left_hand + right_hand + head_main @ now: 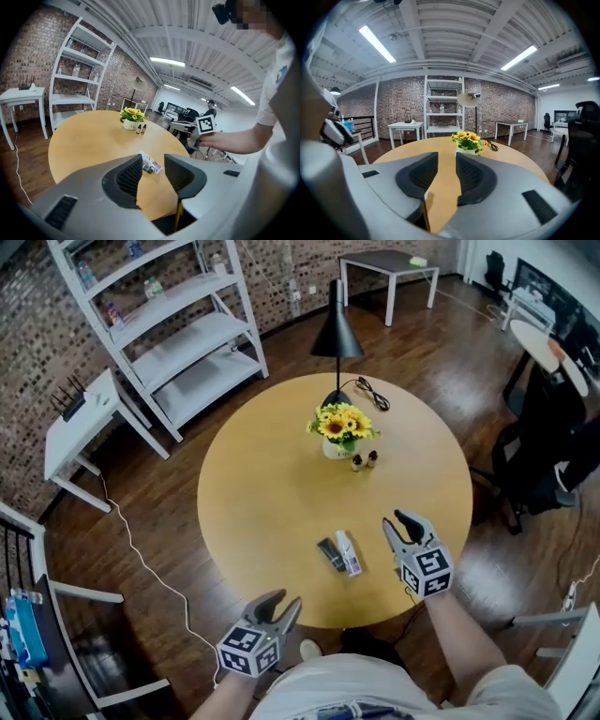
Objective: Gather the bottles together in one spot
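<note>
Two bottles lie side by side on the round wooden table [253, 493] near its front edge: a dark one [329, 554] and a white one [348, 552]. Two small brown bottles [364, 460] stand upright by the sunflower pot [341, 427] at mid-table. My right gripper [394, 519] hovers just right of the lying pair, open with nothing between its jaws. My left gripper [284, 601] is at the table's front edge, open and empty. In the left gripper view the lying bottles [151, 164] show beyond its jaws, and the brown bottles [140, 129] stand farther off.
A black lamp [336, 334] with its cable [373, 392] stands behind the flowers. White shelves [178, 324] and a small white table [80, 423] are at the back left, and a chair [539, 456] is on the right. The right gripper view faces the sunflowers [467, 139].
</note>
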Motion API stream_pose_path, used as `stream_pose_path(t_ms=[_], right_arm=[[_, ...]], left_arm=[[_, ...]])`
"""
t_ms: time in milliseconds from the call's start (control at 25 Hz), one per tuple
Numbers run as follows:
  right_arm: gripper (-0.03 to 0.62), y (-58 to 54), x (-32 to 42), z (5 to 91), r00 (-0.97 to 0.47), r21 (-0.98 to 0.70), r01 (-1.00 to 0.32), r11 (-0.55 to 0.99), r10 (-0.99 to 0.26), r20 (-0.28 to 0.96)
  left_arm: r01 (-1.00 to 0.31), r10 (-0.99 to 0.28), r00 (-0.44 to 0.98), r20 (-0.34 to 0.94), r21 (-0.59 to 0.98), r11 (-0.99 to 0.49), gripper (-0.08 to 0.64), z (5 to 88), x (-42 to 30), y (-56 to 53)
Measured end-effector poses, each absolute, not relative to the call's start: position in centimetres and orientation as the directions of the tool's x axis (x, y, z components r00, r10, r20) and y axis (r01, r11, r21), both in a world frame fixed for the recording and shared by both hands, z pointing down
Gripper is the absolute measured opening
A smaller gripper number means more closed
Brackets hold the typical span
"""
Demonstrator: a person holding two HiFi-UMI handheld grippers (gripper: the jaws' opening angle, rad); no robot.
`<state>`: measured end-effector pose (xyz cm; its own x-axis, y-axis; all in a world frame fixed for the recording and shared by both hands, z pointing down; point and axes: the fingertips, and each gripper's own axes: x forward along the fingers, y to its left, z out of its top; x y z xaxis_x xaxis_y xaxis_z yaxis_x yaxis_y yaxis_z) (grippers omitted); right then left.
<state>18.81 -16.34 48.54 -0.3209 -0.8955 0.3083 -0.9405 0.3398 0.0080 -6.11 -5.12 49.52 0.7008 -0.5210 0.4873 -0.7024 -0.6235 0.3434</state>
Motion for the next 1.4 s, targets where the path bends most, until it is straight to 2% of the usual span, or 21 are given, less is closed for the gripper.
stream_pose_path(t_ms=[120,280,440,600,960,1400], right_arm=[[0.148,-8.6,16.8,47.2,-0.327,-0.001,-0.938,0.348,-0.881,0.342],[0.206,0.6,15.1,46.5,-0.298,-0.022,-0.949,0.315,-0.873,0.386],[0.23,7.5,13.2,46.2,-0.255,-0.05,-0.965,0.258,-0.872,0.418],[0.23,12.1,11.2,46.0,-0.226,-0.05,-0.972,0.228,-0.866,0.446],[0.23,13.5,7.2,45.9,-0.276,-0.035,-0.955,0.294,-0.844,0.46],[0.244,9.1,5.7,47.7,-0.349,-0.034,-0.923,0.383,-0.796,0.494]], left_arm=[[-0.701,-0.537,0.701,0.468,0.32,-0.637,0.15,48.5,-8.3,-3.3],[-0.691,-0.544,0.713,0.441,0.313,-0.652,0.15,47.6,-10.5,-1.3],[-0.672,-0.534,0.731,0.424,0.315,-0.67,0.15,47.6,-12.2,0.1],[-0.663,-0.524,0.738,0.424,0.312,-0.681,0.152,47.4,-13.0,1.8],[-0.673,-0.527,0.72,0.452,0.267,-0.69,0.152,47.7,-14.8,4.9],[-0.711,-0.56,0.697,0.447,0.335,-0.618,0.173,48.4,-16.5,4.5]])
